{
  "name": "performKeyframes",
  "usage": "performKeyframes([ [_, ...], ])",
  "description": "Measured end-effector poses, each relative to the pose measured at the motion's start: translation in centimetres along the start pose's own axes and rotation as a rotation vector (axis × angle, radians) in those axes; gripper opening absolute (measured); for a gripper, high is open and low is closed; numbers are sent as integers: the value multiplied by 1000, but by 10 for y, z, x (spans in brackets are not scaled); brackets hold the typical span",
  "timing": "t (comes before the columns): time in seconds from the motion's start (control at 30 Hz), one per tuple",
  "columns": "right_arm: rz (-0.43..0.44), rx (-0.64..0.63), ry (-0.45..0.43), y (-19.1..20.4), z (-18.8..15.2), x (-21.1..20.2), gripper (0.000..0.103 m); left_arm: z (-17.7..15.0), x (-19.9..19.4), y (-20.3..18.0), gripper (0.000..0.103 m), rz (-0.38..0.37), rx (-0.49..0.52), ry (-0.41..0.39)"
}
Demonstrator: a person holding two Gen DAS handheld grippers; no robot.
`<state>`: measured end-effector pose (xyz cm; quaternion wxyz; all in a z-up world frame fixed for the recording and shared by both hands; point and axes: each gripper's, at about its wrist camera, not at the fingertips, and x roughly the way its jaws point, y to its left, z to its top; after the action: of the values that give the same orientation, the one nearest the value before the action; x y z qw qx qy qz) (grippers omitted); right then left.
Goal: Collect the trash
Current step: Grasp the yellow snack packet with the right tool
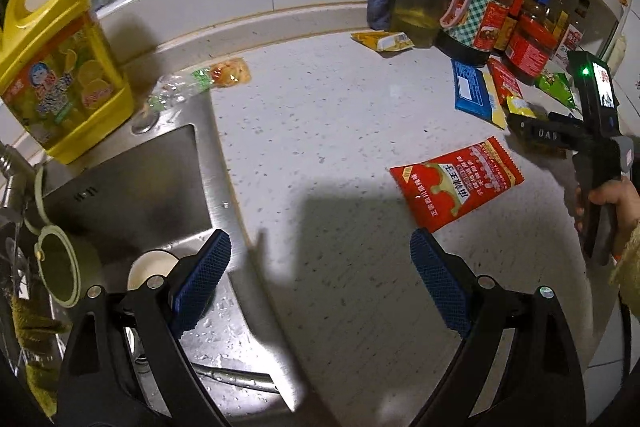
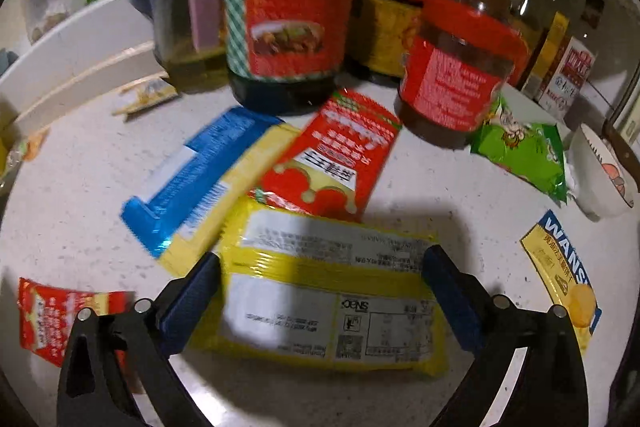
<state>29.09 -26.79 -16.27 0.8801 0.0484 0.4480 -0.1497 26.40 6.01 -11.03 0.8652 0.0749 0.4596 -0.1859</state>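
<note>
My left gripper (image 1: 320,247) is open and empty above the white counter (image 1: 332,131), beside the sink. A red snack wrapper (image 1: 456,183) lies just ahead of its right finger. A clear wrapper (image 1: 200,83) lies at the sink's far corner and a small yellow packet (image 1: 384,41) by the jars. My right gripper (image 2: 322,267) is open, its fingers on either side of a large yellow wrapper (image 2: 332,291) that lies flat on the counter. Behind it lie a blue-and-yellow wrapper (image 2: 192,187), a red wrapper (image 2: 332,155), a green packet (image 2: 524,151) and a yellow-and-blue wrapper (image 2: 564,279).
A steel sink (image 1: 132,187) with a cup and bowl is at the left, a yellow detergent jug (image 1: 60,67) behind it. Sauce bottles and jars (image 2: 288,19) crowd the back right. A white bowl (image 2: 600,171) sits at far right. Another red wrapper (image 2: 52,311) lies at lower left.
</note>
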Motion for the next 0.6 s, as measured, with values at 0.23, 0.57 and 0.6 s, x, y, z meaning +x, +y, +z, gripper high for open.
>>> performKeyframes([
  [0.23,18,47,39,-11,1,-6,87,5,7,-3,89,-16,-8,11],
  [0.57,205,194,-88,-38,-16,-87,0,26,37,-72,89,-45,317,-54],
  [0.6,240,208,-61,-41,-17,-85,3,29,45,-81,89,-47,367,-48],
])
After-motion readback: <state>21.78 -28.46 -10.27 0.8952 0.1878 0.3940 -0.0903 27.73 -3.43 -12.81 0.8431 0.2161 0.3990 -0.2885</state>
